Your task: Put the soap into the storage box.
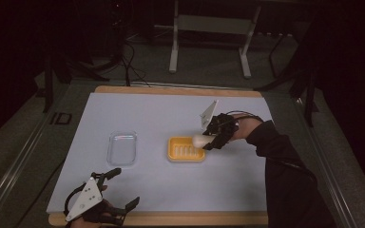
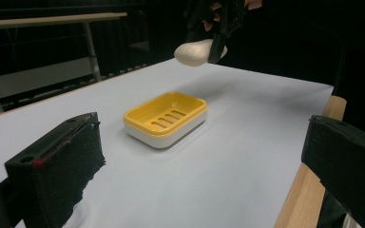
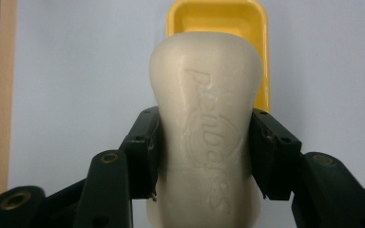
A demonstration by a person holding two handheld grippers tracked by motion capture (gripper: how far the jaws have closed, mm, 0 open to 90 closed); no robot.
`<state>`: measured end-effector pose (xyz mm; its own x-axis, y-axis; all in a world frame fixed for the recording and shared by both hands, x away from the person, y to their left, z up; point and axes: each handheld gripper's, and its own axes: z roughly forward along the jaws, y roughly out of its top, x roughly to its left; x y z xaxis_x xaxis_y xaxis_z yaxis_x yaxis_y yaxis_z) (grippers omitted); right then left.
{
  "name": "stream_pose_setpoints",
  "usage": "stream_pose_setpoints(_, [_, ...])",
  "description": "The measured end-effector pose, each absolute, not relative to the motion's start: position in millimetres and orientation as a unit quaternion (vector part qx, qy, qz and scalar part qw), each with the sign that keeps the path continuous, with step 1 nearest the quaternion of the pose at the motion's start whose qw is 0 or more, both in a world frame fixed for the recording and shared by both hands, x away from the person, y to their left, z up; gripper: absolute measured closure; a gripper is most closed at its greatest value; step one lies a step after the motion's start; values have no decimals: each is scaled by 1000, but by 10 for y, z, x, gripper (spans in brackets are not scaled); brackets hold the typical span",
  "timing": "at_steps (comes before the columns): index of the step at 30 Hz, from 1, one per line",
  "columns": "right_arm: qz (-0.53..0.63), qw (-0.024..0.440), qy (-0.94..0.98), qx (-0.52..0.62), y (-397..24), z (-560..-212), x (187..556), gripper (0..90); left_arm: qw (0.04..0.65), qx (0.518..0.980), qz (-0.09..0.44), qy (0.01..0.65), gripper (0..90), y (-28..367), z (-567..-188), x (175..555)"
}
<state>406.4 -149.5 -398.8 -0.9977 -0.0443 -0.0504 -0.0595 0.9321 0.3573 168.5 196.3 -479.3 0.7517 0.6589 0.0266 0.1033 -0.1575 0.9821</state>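
A cream bar of soap [image 3: 208, 128] with stamped lettering is clamped across its waist by my right gripper [image 3: 204, 156], whose jaws press on both sides. In the high view the soap [image 1: 201, 140] hangs just above the right end of a yellow soap dish [image 1: 186, 149] with a slotted floor. The left gripper view has the soap [image 2: 196, 51] in the air beyond the dish [image 2: 166, 118]. My left gripper [image 1: 126, 187] rests at the table's near left edge, jaws spread wide with nothing between them, its black fingers [image 2: 57, 166] flanking bare white surface.
A clear plastic lid or tray [image 1: 122, 147] lies left of the dish. The white sheet [image 1: 157, 114] covers a wooden table with its edge [image 2: 309, 190] close to my left gripper. A metal frame [image 1: 209, 42] stands on the floor beyond the table.
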Motion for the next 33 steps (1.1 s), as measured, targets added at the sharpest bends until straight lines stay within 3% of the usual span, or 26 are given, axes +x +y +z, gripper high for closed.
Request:
stream_pose_setpoints(19, [251,30,966,-58,-1236,-4001,4107,497,594,725,233,259,2,1965,-4788,1677])
stream_pose_setpoints(33, [258,26,963,-69,-1149,-4323,4212,497,595,724,232,259,2,1971,-4788,1678])
